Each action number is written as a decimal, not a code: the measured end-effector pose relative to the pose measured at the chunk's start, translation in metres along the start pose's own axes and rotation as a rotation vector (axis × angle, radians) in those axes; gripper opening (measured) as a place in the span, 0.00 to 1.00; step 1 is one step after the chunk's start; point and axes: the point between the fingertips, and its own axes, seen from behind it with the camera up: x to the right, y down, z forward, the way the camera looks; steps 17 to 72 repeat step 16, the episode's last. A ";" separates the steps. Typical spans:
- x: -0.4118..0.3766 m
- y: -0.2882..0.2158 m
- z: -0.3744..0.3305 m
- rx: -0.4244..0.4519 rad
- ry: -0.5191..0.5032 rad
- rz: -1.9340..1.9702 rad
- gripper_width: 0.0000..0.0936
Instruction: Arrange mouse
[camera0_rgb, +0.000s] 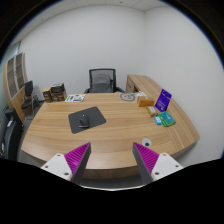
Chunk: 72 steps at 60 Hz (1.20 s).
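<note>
Along the left edge of the curved wooden worktop (60, 140) stand small dark items beside a wooden shelf unit (14, 85). Near the middle lies a dark square mouse mat (87, 120) carrying a black mouse (82, 119), presumably its working spot. Toward the right edge sit a teal box (165, 118) and a purple upright card (163, 98). Well short of the mouse, the hand-held gripper (112, 158) hangs wide open, holding nothing.
</note>
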 end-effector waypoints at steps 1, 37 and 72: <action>0.003 0.001 -0.001 0.003 -0.001 0.000 0.91; 0.033 0.008 -0.028 0.044 0.024 -0.014 0.91; 0.033 0.008 -0.028 0.044 0.024 -0.014 0.91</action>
